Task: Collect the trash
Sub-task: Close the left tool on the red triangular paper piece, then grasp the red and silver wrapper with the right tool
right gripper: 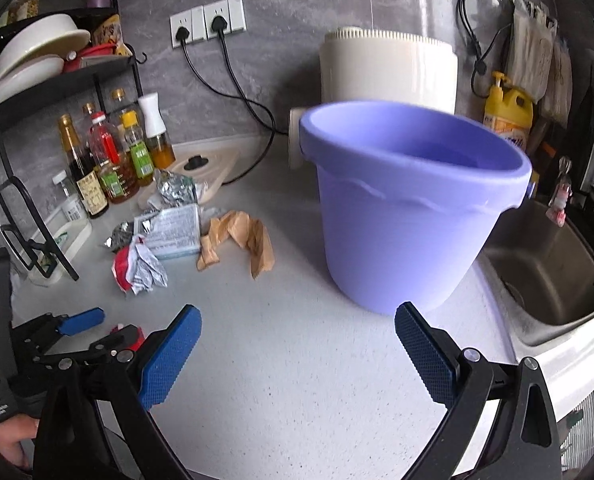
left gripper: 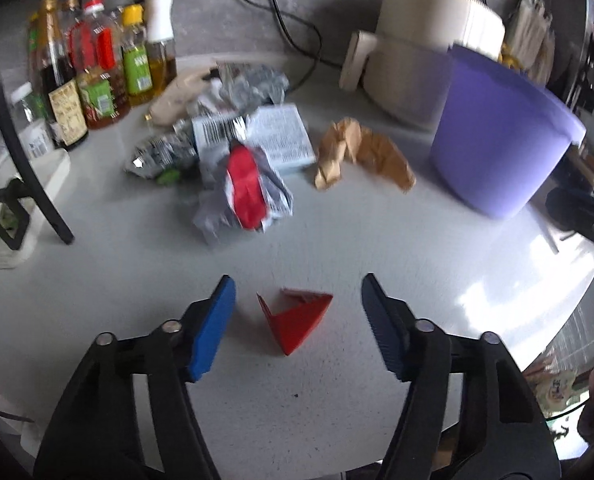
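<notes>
A small red folded piece of paper point(left gripper: 293, 322) lies on the grey counter between the fingers of my left gripper point(left gripper: 297, 280). The jaws are apart and neither pad touches it, so the gripper is open. In the right wrist view the left gripper point(right gripper: 109, 330) shows at lower left with the red piece point(right gripper: 134, 339) beside it. My right gripper point(right gripper: 297, 308) hangs open and empty in front of the purple bucket point(right gripper: 409, 208), which also appears in the left wrist view point(left gripper: 497, 140). Further back lie a crumpled red-and-white wrapper point(left gripper: 249, 188), brown crumpled paper point(left gripper: 361, 156), a pale box point(left gripper: 281, 140) and foil wrappers point(left gripper: 249, 84).
Several sauce and oil bottles point(left gripper: 93, 76) stand at the back left by a black rack point(left gripper: 21, 152). A cream appliance point(left gripper: 429, 40) sits behind the bucket. A steel sink point(right gripper: 545, 276) drops away on the right, with a yellow detergent bottle point(right gripper: 509, 112) behind it.
</notes>
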Demonstrator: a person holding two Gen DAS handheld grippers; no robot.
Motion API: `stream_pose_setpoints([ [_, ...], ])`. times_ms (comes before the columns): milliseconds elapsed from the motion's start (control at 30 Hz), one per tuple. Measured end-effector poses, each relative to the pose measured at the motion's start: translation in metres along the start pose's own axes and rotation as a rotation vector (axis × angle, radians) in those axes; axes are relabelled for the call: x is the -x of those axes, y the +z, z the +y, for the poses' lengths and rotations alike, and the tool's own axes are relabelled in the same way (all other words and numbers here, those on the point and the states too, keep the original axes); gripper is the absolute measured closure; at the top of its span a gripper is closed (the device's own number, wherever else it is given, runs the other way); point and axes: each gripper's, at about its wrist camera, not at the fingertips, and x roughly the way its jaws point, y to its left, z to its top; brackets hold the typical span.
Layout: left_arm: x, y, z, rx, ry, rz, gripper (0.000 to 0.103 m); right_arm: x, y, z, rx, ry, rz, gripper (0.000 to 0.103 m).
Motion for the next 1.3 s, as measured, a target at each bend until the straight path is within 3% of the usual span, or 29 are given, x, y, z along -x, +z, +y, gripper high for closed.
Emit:
stream_pose_setpoints([
  [100, -0.012, -0.003, -0.001, -0.012, 0.0, 0.048, 0.071, -0.008, -0.006, 0.0, -0.008, 0.0, 0.028, 0.008],
  [467, 0.003, 0.018, 0.009, 0.002, -0.014, -0.052, 0.072, -0.026, 0.0, 0.018, 0.03, 0.041, 0.055, 0.017],
  [633, 0.016, 0.028, 0.019, 0.018, -0.017, -0.093, 0.072, -0.034, 0.01, 0.038, 0.071, 0.109, 0.068, 0.025],
  [967, 0.029, 0.032, 0.06, 0.057, 0.057, -0.149, 0.072, -0.054, 0.028, 0.092, 0.162, 0.218, 0.08, 0.033],
  [1300, 0.028, 0.035, 0.094, 0.026, 0.048, -0.185, 0.072, -0.083, 0.034, 0.138, 0.184, 0.281, 0.124, 0.04],
])
